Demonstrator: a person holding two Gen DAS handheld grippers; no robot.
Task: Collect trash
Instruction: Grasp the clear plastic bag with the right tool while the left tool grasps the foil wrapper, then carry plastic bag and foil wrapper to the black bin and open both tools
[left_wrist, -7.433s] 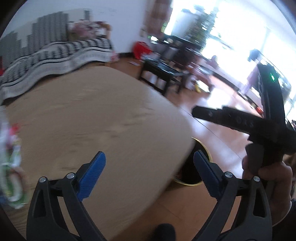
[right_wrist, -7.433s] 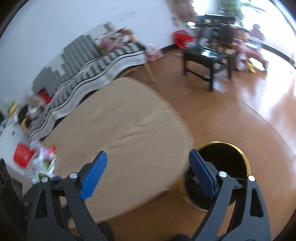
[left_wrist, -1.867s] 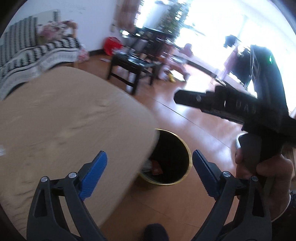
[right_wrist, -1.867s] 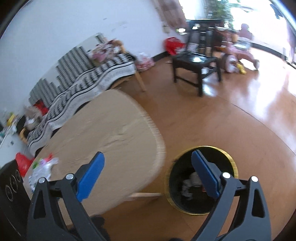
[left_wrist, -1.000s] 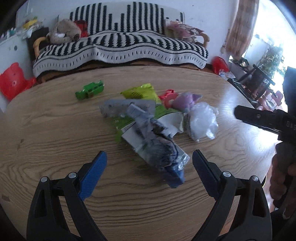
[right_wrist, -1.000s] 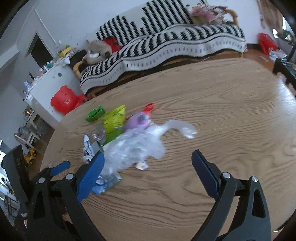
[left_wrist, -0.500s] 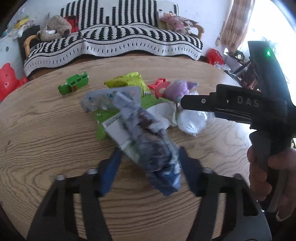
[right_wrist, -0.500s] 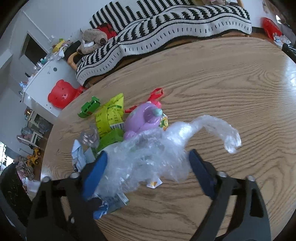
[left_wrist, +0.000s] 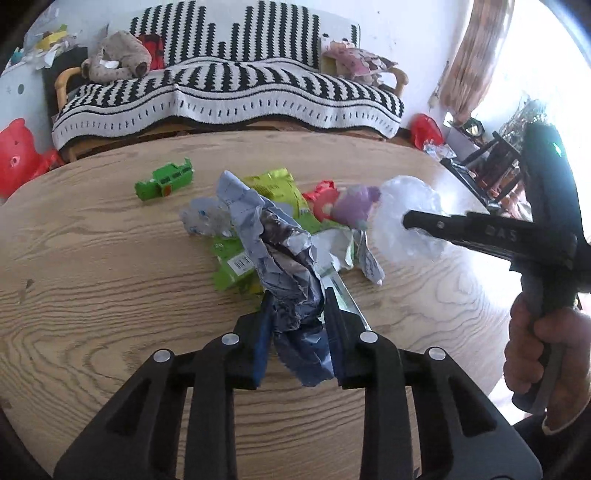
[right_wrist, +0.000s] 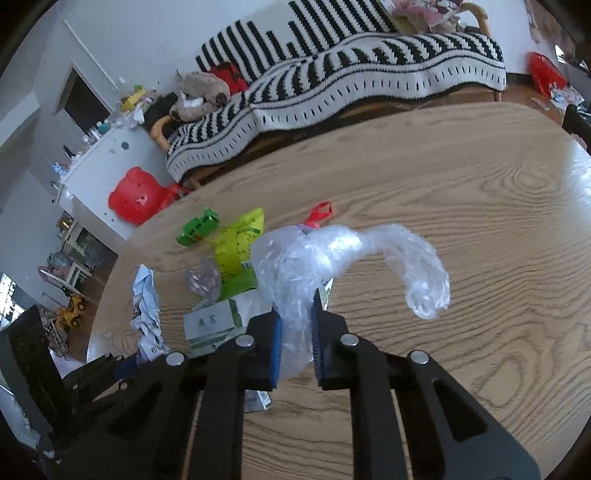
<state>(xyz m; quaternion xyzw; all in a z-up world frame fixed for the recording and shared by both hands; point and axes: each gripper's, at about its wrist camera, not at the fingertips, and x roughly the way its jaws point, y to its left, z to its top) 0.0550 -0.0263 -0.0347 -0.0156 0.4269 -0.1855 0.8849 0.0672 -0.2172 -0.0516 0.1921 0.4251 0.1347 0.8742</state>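
Note:
My left gripper (left_wrist: 297, 332) is shut on a crumpled blue-grey foil wrapper (left_wrist: 280, 258) at the near side of a trash pile on the wooden table (left_wrist: 92, 288). My right gripper (right_wrist: 296, 343) is shut on a clear plastic bag (right_wrist: 332, 254), whose twisted tail curls to the right. In the left wrist view the right gripper (left_wrist: 406, 221) reaches in from the right with the clear bag (left_wrist: 406, 218). Green packets (left_wrist: 273, 188), a white-green box (right_wrist: 214, 321) and a clear wrapper (left_wrist: 203, 221) lie in the pile.
A green toy (left_wrist: 164, 182), a purple toy (left_wrist: 356, 205) and a red plastic piece (left_wrist: 323, 195) lie on the table. A striped sofa (left_wrist: 229, 92) stands behind it. A red bear-shaped stool (right_wrist: 136, 199) and white cabinet (right_wrist: 107, 162) are at the left.
Both grippers have closed: the left onto the foil wrapper, the right onto the clear bag. A second ago both were open above the pile.

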